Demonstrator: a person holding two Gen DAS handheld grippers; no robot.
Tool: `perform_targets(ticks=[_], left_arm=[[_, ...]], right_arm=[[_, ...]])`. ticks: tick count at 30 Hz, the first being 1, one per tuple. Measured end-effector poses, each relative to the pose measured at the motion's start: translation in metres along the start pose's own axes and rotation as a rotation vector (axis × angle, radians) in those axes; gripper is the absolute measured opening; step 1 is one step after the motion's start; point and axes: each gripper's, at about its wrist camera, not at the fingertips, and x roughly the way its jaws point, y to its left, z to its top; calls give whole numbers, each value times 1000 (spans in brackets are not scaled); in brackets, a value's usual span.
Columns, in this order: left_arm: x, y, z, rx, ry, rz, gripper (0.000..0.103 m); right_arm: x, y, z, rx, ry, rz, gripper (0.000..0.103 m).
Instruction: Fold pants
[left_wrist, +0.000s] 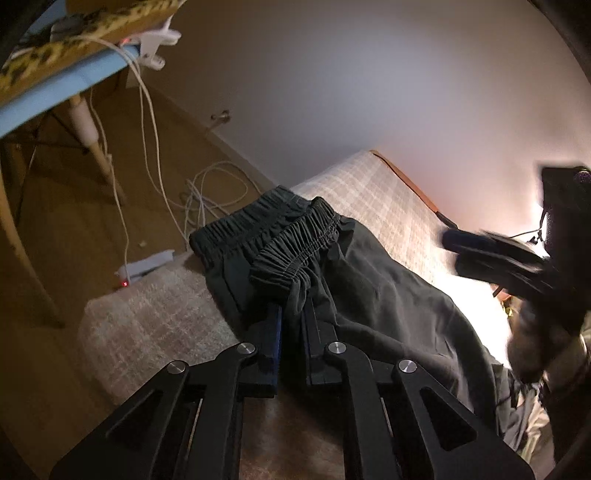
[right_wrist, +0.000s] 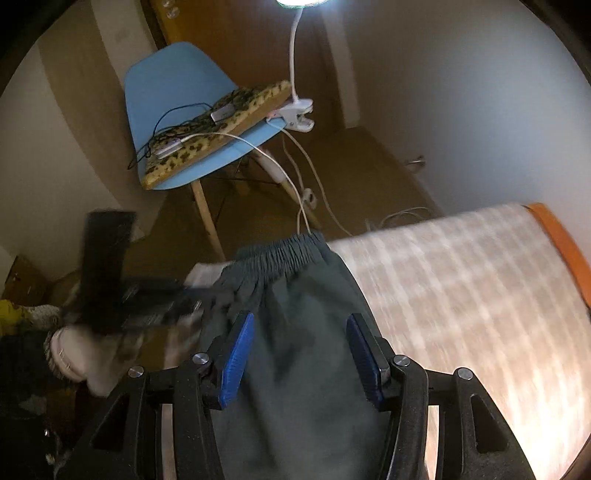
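Dark grey pants (left_wrist: 369, 288) with an elastic waistband (left_wrist: 295, 236) lie on a plaid-covered bed (left_wrist: 388, 199). My left gripper (left_wrist: 291, 314) is shut on the waistband's near fold, lifting it a little. In the left wrist view my right gripper (left_wrist: 480, 254) hovers blurred at the right, above the pants. In the right wrist view my right gripper (right_wrist: 299, 347) is open, its blue pads (right_wrist: 238, 354) straddling the pants (right_wrist: 303, 332) just above the cloth. The left gripper (right_wrist: 173, 299) shows blurred at the left by the waistband (right_wrist: 284, 254).
A blue chair (right_wrist: 162, 88) with a leopard cushion (right_wrist: 221, 122) and a clip lamp (right_wrist: 295, 114) stands beyond the bed's end. White cables (left_wrist: 207, 192) and a power strip (left_wrist: 144, 269) lie on the wooden floor. An orange bed edge (right_wrist: 561, 236) runs along the wall.
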Motion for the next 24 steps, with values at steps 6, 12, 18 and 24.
perform_targets(ticks=[6,12,18,24], left_arm=[[0,0,-2,39,-7,8,7],[3,2,-4,51,-6,3,6],[5,3,-6,64,-8,4,6],[3,4,-7,65,-13,1,5]], right_arm=[[63,-8,19,-24,66,34,54],[80,-12,16,-44,121,2,49],[80,-22,15,-37,128,-14,51],[73,-7,14,-95,126,-31,7]])
